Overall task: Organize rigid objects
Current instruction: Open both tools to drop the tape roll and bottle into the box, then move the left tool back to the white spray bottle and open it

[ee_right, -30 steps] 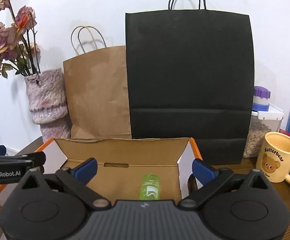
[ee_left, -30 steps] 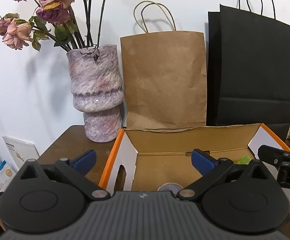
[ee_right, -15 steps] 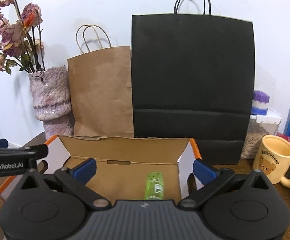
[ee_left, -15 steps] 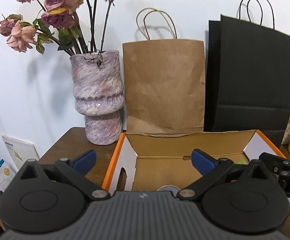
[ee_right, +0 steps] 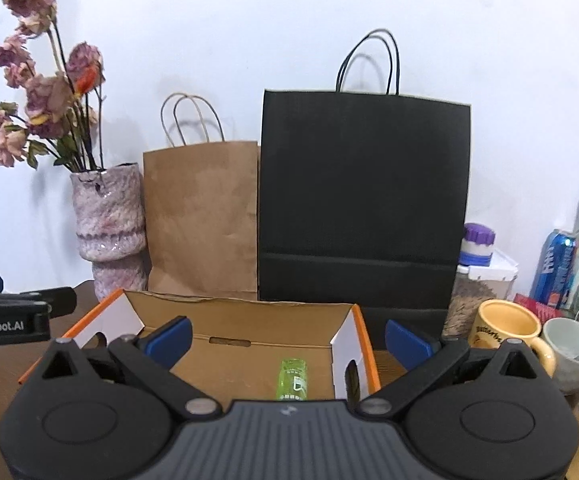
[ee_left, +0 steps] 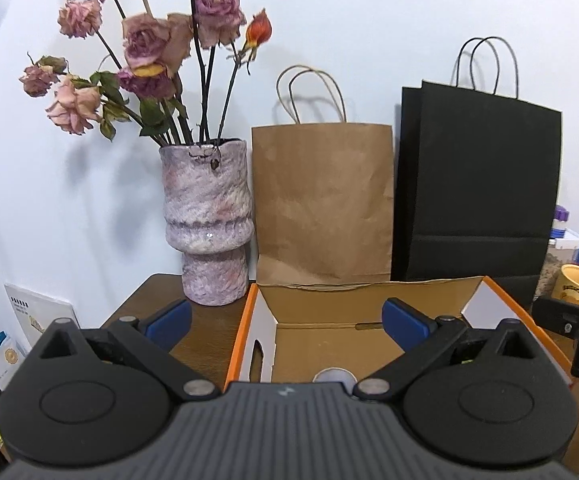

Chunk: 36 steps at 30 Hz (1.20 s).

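Grippers are both hovering level above the near edge of the cardboard box (ee_right: 249, 320), each pointing forward toward the wall. The left gripper (ee_left: 287, 322) is sitting over the box's left wall, with its left fingertip out over the wooden table (ee_left: 209, 336) and its right fingertip over the box interior. The right gripper (ee_right: 287, 334) is sitting over the box's right part, its left fingertip inside the box outline and its right fingertip beyond the orange-edged right wall.

Inside the box, a green bottle (ee_right: 292, 378) is lying on its side on the floor, pointing away, just below and between the right gripper's fingers, closer to the right wall. A pale round object (ee_left: 335, 376) is peeking out just ahead of the left gripper's body, low between its fingers; too little is showing to say what it is.

Both grippers are standing with fingers spread wide, blue pads apart, holding and touching nothing.

Beyond the left gripper, a mottled pink vase (ee_left: 207, 224) of dried roses is standing just left of the box's far corner. A brown paper bag (ee_right: 201, 220) and a black paper bag (ee_right: 363, 200) are standing upright behind the box. To the right of the right gripper, a yellow mug (ee_right: 507, 330) is standing beside the box.
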Available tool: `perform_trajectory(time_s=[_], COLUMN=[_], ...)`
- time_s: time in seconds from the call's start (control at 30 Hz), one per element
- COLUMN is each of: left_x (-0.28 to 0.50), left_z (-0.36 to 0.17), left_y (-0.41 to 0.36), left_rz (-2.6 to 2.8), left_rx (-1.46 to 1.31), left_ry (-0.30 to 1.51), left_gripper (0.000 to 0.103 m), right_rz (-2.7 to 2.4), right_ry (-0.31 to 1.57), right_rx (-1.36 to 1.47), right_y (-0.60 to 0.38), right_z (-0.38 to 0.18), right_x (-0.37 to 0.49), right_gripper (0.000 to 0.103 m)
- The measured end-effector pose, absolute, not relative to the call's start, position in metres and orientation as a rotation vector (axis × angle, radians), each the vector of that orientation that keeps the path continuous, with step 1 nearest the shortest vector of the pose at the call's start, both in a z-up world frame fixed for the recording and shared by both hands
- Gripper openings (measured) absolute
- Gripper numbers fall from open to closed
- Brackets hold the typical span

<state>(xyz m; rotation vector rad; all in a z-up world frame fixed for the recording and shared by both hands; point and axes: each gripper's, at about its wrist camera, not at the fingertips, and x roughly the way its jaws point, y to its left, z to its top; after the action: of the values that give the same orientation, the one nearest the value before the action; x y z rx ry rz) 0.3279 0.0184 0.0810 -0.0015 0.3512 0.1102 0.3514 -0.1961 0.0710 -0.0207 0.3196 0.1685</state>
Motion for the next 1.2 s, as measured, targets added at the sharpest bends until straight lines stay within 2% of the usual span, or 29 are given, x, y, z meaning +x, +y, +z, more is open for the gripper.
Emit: perform_trajectory(time_s=[0.77,1.2], left_x=[0.222,0.168], left_z=[0.095,0.085], left_y=[0.012,0.011], left_rz=[0.066,0.043], left_rx=[0.03,0.07], left_ry=[0.298,0.326], left_gripper=[0.103,0.103], right_rz=[0.156,0.161], right_ry=[0.276,0.317], right_rx=[-0.076,-0.091], right_y=[-0.222,-0.231], right_z=[0.074,0.055], right_x=[0.238,0.179], right_gripper=[0.103,0.103])
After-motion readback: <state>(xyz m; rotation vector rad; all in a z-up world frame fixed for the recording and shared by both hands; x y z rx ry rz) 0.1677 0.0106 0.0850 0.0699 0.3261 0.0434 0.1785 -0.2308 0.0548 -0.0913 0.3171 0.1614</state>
